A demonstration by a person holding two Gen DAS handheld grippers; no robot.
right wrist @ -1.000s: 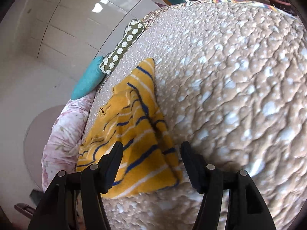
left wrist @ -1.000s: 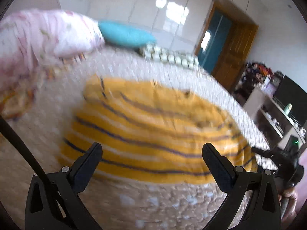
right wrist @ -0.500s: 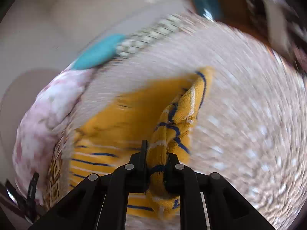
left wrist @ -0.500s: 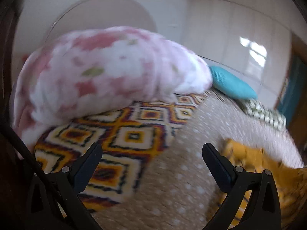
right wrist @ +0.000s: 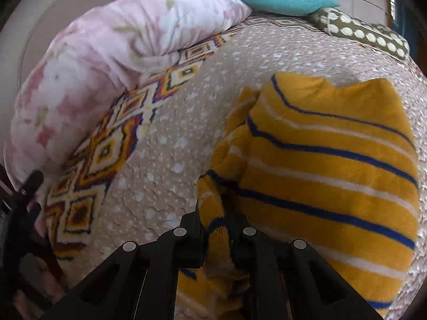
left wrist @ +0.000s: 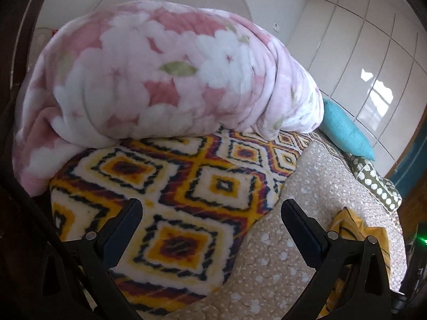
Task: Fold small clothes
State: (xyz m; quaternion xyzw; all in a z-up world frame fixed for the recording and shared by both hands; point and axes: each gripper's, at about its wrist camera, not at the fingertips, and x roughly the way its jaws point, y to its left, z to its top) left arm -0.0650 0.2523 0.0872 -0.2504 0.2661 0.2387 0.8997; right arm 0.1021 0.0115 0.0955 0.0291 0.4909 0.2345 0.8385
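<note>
A small yellow garment (right wrist: 328,165) with blue and white stripes lies on the beige dotted bedspread (right wrist: 170,144), one part folded over the rest. My right gripper (right wrist: 216,218) is shut on a bunched edge of it, the cloth pinched between the black fingers. In the left wrist view the same yellow garment (left wrist: 357,232) shows at the lower right, partly behind a finger. My left gripper (left wrist: 210,213) is open over a patterned blanket, holding nothing. The left gripper (right wrist: 29,186) also shows at the left edge of the right wrist view.
A pink floral quilt (left wrist: 160,80) is heaped on a diamond-patterned blanket (left wrist: 186,192) at the bed's left. A teal pillow (left wrist: 344,133) and a green dotted cushion (left wrist: 376,184) lie along the far side. White wardrobe doors (left wrist: 373,48) stand behind.
My right gripper went from open over the garment to shut on its edge, then dragged it across the bed. My left gripper swung left, away from the garment, towards the quilt and patterned blanket.
</note>
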